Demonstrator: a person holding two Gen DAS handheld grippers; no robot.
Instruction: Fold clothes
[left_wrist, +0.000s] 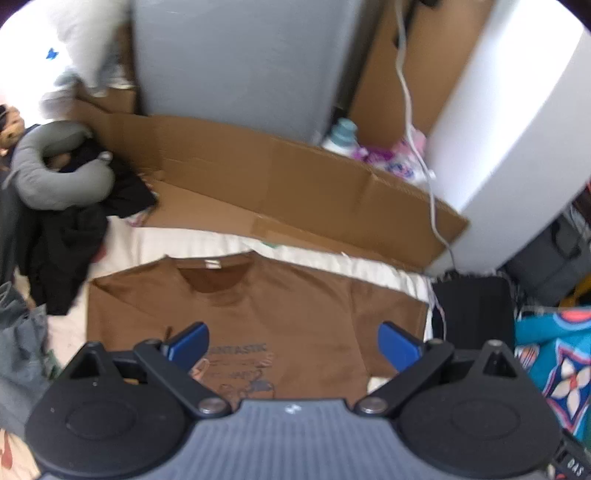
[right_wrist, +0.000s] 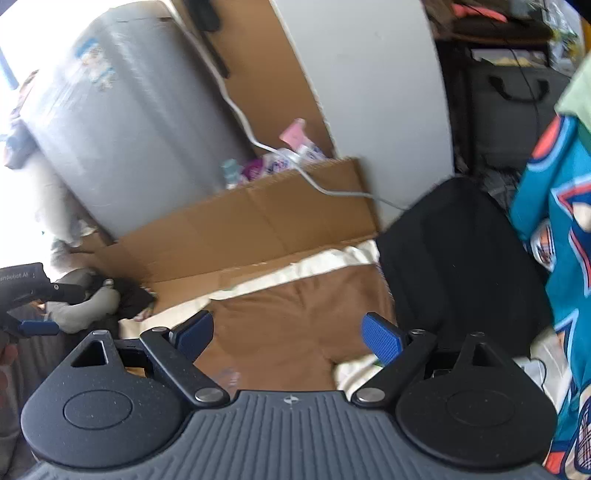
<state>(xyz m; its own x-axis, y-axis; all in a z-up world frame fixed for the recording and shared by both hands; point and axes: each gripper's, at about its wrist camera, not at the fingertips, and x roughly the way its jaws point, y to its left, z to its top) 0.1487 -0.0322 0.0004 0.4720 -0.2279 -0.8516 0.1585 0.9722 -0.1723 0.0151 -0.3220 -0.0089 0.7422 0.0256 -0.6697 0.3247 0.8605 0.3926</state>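
On the cream bed sheet (left_wrist: 207, 243), in front of a flattened brown cardboard sheet (left_wrist: 295, 184), a brown cotton T-shirt with a dark printed graphic (left_wrist: 295, 314) lies spread front-up, collar toward the cardboard and both short sleeves out to the sides. Over its lower half the left tongs (left_wrist: 291, 345) hang with the blue pads wide apart and nothing between them; the right tongs (right_wrist: 288, 338) are equally wide and empty, above the shirt's right sleeve and the sheet beside it. Flat and unfolded as the shirt lies, it suits either a garment laid out for folding or one just opened; the pictures do not settle which. As a judgement, the risks are these: a pinch that catches the sheet along with the cloth would drag the bedding into the fold; the thin jersey could bunch at the collar if only one layer is caught; and the folded black garment (right_wrist: 454, 266) touching the right sleeve, or the white cable (left_wrist: 432, 206) trailing near it, could snag. Of the chest print only the word "FANTASTIC" reads clearly; the lines beneath are blurred. In the right view the left tool's body (right_wrist: 22, 280) bears lettering ending in ".AI", too blurred to read.
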